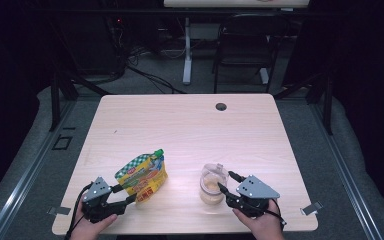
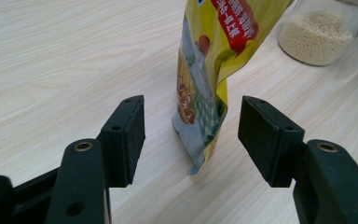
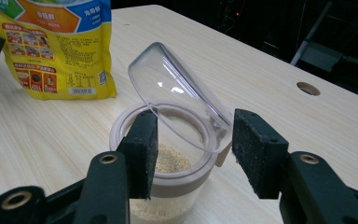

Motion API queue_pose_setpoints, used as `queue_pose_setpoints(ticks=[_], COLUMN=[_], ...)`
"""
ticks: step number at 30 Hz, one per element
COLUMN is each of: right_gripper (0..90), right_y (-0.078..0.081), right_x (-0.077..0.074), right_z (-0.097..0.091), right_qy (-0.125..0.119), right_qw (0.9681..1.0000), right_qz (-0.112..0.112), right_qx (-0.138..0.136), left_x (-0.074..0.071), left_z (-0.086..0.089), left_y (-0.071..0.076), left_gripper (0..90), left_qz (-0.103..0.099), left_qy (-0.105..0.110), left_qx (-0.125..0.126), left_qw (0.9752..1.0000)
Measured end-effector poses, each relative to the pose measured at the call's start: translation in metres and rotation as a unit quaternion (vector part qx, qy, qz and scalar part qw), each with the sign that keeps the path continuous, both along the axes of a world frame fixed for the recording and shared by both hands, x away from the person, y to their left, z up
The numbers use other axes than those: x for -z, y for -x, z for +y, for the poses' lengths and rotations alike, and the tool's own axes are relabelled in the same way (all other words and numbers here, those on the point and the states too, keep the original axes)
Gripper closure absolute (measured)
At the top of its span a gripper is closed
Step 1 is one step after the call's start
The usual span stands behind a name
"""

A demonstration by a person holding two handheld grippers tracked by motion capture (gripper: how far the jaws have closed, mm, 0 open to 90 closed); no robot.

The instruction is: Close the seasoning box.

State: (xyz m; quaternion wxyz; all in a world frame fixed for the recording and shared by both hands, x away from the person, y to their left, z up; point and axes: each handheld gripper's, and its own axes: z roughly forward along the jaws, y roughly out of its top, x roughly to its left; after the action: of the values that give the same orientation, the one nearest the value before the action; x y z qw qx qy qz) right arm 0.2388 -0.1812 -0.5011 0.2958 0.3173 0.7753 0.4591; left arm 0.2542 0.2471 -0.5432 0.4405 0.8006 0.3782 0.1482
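A: Jar [image 1: 212, 184] first, since the rest hangs on it. It stands upright on the desk [image 1: 190, 125], long axis vertical, near the front edge and just ahead of the right gripper [image 1: 223, 189]. Its clear hinged lid [image 3: 177, 95] is flipped up and tilted back, so the mouth faces straight up. Pale grains fill the lower part.

B: And the pouch [image 1: 142, 176]?

A: Left of the jar, apart from it. It stands on its base but leans, its green cap [image 1: 158, 152] at the top corner pointing up and toward the jar's side. Its long axis runs from base to cap, tilted off vertical.

B: What are the grippers doing?

A: The right gripper's jaws stand wide, one pad on each side of the jar's pinkish rim [image 3: 168, 179]. I judge the pads are not pressing on it. The left gripper [image 2: 191, 135] is also wide, with the pouch's bottom corner between its pads and daylight on both sides.

B: So which step is this?

A: My guess is the jar is opened and ready, and the pouch is about to be picked up for pouring.

B: Next move?

A: The left gripper needs to close on the pouch low down without crushing it. The cap looks still on, so it would have to come off before any tipping toward the jar's mouth.
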Motion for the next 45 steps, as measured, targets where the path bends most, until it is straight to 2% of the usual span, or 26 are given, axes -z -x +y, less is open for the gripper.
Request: queue_pose_setpoints(ticks=[16, 24, 28, 31, 35, 42, 45], right_gripper=[49.9, 49.6, 49.7, 50.2, 50.4, 49.9, 49.9], right_y=[0.003, 0.004, 0.003, 0.004, 0.005, 0.003, 0.002], right_x=[0.011, 0.016, 0.018, 0.018, 0.019, 0.023, 0.024], right_z=[0.000, -0.001, -0.003, -0.003, -0.002, -0.006, -0.011], right_qy=[0.004, 0.011, 0.001, 0.007, 0.008, 0.008, 0.012], right_qw=[0.9999, 0.9997, 0.9996, 0.9995, 0.9992, 0.9976, 0.9967], right_qz=[0.009, 0.021, 0.029, 0.030, 0.038, 0.067, 0.076], right_qx=[0.003, 0.001, 0.000, 0.001, -0.002, -0.014, -0.023], left_x=[0.000, 0.000, 0.000, 0.000, 0.000, -0.002, -0.002], left_z=[0.000, 0.000, 0.000, 0.001, 0.001, 0.003, 0.004], left_y=[0.000, 0.000, 0.000, 0.000, 0.000, 0.000, 0.001], left_gripper=[41.4, 41.5, 41.4, 41.5, 41.5, 41.4, 41.5], left_qz=[0.000, -0.001, 0.000, -0.001, 0.001, 0.000, -0.004], left_qy=[-0.003, -0.003, -0.003, -0.002, -0.001, -0.008, -0.002], left_qx=[0.002, 0.001, 0.000, 0.001, 0.000, 0.000, -0.003], left_qw=[1.0000, 1.0000, 1.0000, 1.0000, 1.0000, 1.0000, 1.0000])
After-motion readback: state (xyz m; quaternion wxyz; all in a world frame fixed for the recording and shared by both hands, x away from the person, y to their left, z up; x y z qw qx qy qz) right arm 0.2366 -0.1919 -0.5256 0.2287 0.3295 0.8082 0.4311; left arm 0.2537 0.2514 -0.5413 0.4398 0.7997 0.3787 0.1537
